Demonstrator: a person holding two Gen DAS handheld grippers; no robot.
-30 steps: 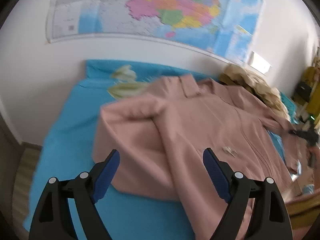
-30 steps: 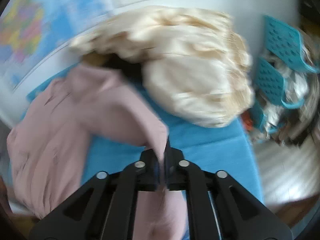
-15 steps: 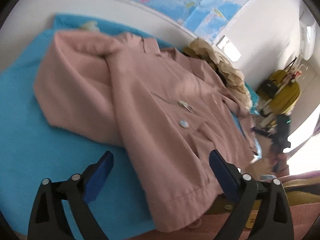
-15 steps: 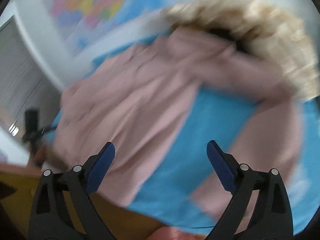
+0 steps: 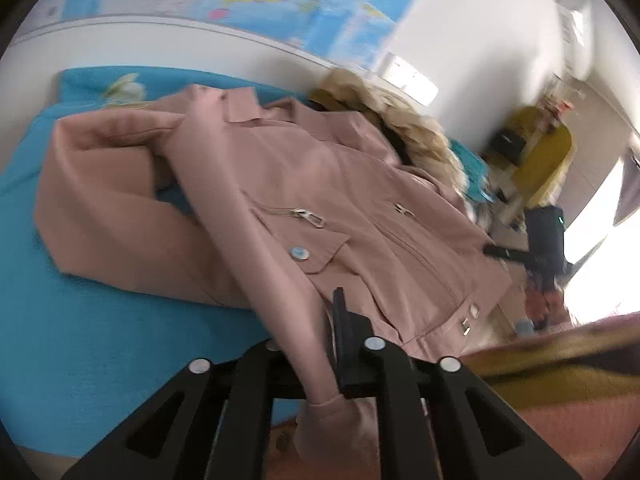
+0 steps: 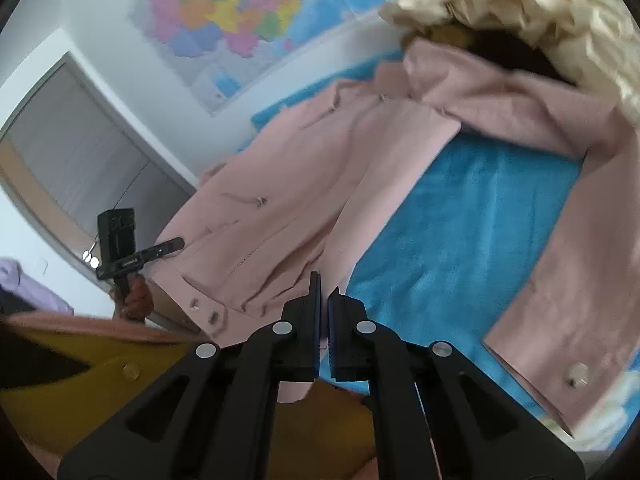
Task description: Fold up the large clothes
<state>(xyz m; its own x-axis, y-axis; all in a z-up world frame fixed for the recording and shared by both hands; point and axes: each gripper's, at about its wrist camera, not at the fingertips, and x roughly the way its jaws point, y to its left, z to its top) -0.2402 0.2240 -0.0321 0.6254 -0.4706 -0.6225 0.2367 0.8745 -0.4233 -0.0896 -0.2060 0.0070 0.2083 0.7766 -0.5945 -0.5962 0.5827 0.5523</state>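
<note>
Both grippers have just closed from wide open onto the hem of the pink jacket (image 5: 304, 184). The left gripper (image 5: 320, 344) clamps the lower front edge, which runs between its jaws and hangs out toward 6 o'clock; the cloth hides its left finger almost fully. The right gripper (image 6: 323, 312) stands nearly shut on a thin edge of the hem, with only a sliver of pink showing below the jaws, so how much cloth it holds is hard to make out. In the left wrist view the jacket lies front-up on the blue blanket (image 5: 80, 320), collar toward 12 o'clock, one sleeve folded at 9 o'clock. In the right wrist view its other sleeve (image 6: 560, 288) stretches toward 4 o'clock, the cuff partly cut off by the rim. A cream fur-trimmed garment (image 6: 520, 12) covers the jacket's shoulder at 1 o'clock. The wall map (image 6: 240, 12) is blurred.
</note>
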